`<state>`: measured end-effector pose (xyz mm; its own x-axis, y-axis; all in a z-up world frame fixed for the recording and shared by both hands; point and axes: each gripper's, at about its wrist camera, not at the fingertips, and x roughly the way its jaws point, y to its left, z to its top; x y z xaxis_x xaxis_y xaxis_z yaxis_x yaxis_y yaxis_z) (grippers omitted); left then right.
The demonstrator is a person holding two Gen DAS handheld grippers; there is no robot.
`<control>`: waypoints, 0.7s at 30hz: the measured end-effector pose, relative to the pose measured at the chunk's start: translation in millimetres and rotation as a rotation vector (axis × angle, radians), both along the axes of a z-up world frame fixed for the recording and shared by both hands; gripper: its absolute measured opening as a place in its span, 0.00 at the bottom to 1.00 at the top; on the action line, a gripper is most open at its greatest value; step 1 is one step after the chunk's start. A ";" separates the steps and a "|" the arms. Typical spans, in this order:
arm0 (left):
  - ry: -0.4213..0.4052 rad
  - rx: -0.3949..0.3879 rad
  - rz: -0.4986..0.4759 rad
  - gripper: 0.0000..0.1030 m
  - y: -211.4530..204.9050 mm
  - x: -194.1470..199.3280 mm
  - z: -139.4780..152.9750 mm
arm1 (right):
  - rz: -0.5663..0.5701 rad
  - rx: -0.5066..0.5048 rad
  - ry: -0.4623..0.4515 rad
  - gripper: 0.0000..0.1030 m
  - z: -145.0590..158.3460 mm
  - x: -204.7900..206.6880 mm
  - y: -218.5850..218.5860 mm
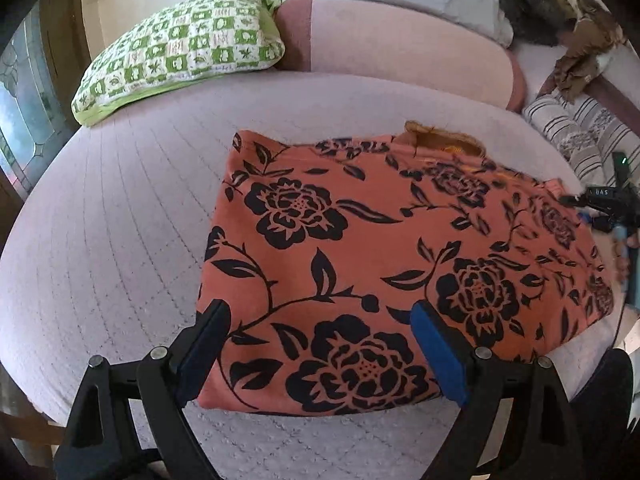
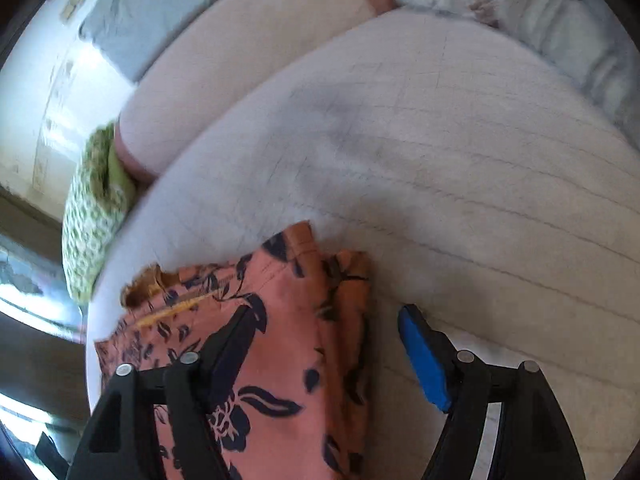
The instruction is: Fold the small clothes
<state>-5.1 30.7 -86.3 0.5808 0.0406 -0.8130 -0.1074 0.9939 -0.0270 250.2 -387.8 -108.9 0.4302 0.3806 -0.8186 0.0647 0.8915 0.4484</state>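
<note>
Lying flat on the pale quilted bed (image 1: 120,240) is the folded orange cloth with black flowers (image 1: 380,260). My left hand-held gripper (image 1: 320,312) hangs wide apart over its near edge and grips nothing. My right hand-held gripper (image 2: 324,320) sits over the cloth's bunched corner (image 2: 348,280), and its fingers are apart, not squeezing. A green checked pillow (image 1: 180,48) rests far back.
</note>
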 end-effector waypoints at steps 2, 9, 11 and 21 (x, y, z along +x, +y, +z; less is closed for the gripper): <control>0.010 0.008 0.007 0.89 1.7 4.5 -8.0 | 0.039 -0.050 -0.023 0.16 12.3 -1.2 13.9; 0.024 0.010 0.006 0.89 1.5 5.6 -10.8 | -0.008 -0.111 -0.024 0.83 12.7 -13.6 8.0; 0.021 0.003 0.014 0.89 3.3 4.1 -9.5 | -0.038 -0.142 -0.093 0.84 35.1 -38.1 9.9; 0.009 -0.046 0.013 0.89 7.0 -6.1 -4.2 | 0.119 0.155 0.045 0.79 10.6 -136.1 31.1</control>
